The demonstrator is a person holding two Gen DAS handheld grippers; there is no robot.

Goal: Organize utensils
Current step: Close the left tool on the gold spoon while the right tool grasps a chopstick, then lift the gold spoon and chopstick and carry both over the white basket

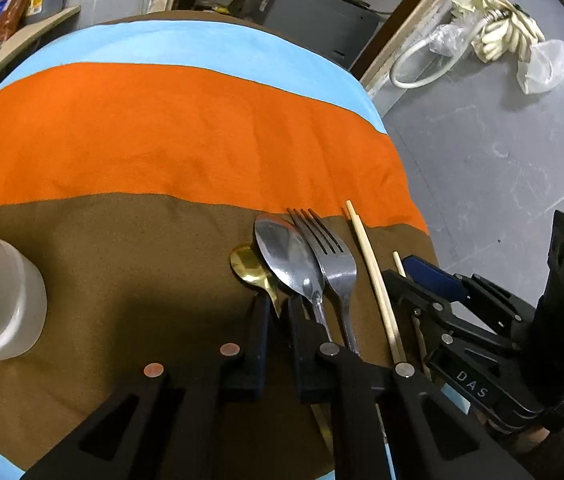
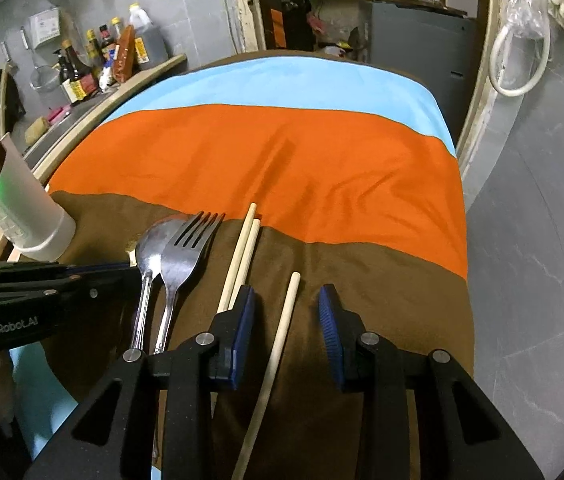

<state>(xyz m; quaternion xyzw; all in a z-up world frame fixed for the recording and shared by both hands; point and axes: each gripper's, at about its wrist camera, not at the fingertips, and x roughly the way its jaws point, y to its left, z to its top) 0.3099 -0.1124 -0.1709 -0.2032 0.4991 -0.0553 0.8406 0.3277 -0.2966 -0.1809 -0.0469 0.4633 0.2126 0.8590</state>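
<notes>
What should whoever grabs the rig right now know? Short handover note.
Left gripper: shut on the gold spoon at its handle; the spoon lies on the tablecloth.
Right gripper: open, straddling the single chopstick, pads not touching it.
Silver spoon, fork and chopstick pair lie side by side; white cup stands left.
Done: nothing visibly sorted.
Left: probably everything, starting with these two pickups.

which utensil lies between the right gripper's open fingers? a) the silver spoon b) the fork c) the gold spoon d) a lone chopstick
d: in the right wrist view the lone chopstick lies between the right gripper's blue pads, untouched by either.
</notes>
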